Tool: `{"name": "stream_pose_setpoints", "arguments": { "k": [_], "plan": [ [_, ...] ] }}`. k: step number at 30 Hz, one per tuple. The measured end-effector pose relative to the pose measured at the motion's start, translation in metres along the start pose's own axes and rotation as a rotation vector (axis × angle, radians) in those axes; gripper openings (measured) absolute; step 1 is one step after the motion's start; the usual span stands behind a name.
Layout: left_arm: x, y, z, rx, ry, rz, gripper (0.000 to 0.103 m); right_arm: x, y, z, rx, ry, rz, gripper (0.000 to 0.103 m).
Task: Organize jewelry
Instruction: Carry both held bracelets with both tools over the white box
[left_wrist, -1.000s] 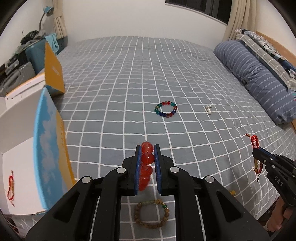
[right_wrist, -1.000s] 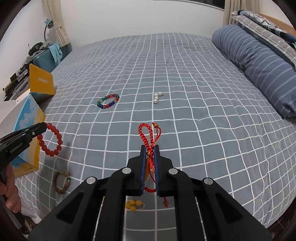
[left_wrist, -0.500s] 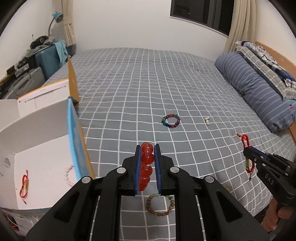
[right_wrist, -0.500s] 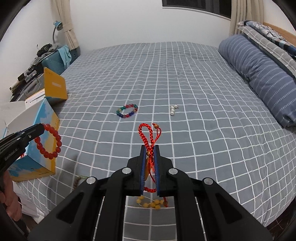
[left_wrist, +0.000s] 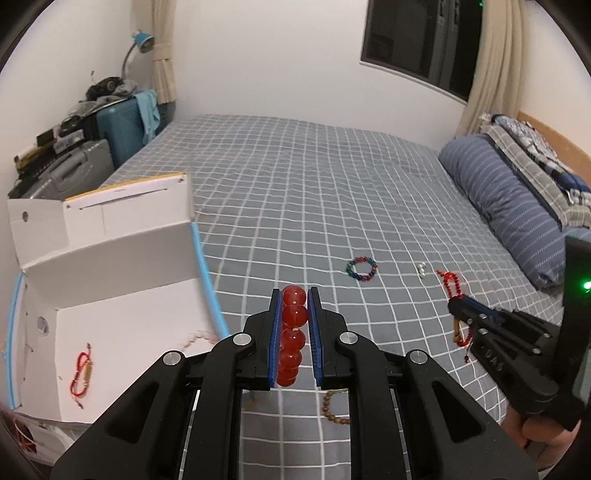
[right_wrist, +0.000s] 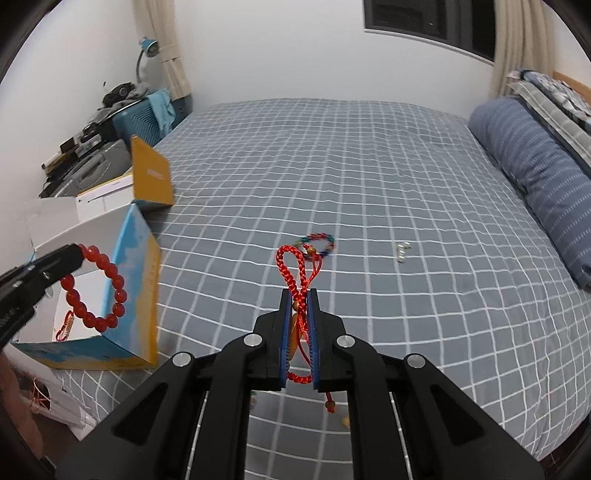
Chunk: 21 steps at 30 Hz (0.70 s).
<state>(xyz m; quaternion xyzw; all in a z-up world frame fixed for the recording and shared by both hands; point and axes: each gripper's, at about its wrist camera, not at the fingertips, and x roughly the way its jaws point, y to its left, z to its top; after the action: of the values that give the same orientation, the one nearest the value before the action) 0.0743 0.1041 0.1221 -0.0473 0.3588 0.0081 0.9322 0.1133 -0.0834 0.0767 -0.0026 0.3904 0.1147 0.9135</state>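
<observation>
- Left hand-held gripper (left_wrist: 295, 295) clamped on red bead bracelet (left_wrist: 293, 334), now raised higher and nearer the open box (left_wrist: 110, 266) at left than a second ago; more of the white interior exposed.
- In the right wrist view, bracelet hanging as a loop just over the box opening.
- Right hand-held gripper (right_wrist: 299, 295) pinched shut on red braided cord bracelet (right_wrist: 297, 269), lifted further above the bed (right_wrist: 406, 184).
- Inside the box: red cord bracelet (left_wrist: 82, 373) and pale bead strand (left_wrist: 199, 336).
- Far on the bed: multicolour bead bracelet (left_wrist: 361, 269), small silver piece (left_wrist: 421, 269).
- Near edge: brown wooden bead bracelet (left_wrist: 334, 410), partly hidden.
</observation>
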Motion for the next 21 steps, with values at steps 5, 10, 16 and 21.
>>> {"name": "stream_pose_setpoints", "arguments": {
  "k": [5, 10, 16, 21],
  "plan": [
    [-0.014, 0.026, 0.004, -0.027, -0.017, 0.034, 0.013, 0.003, 0.030, 0.008, -0.028, -0.006, 0.032, 0.008],
    [-0.024, 0.055, 0.000, -0.051, -0.025, 0.071, 0.013, 0.010, 0.064, 0.013, -0.058, -0.003, 0.068, 0.008],
    [-0.033, 0.100, -0.010, -0.087, -0.030, 0.137, 0.013, 0.019, 0.109, 0.017, -0.099, -0.001, 0.111, 0.008],
    [-0.036, 0.144, -0.019, -0.131, -0.022, 0.201, 0.013, 0.026, 0.151, 0.019, -0.129, -0.007, 0.143, 0.008]
  ]
}}
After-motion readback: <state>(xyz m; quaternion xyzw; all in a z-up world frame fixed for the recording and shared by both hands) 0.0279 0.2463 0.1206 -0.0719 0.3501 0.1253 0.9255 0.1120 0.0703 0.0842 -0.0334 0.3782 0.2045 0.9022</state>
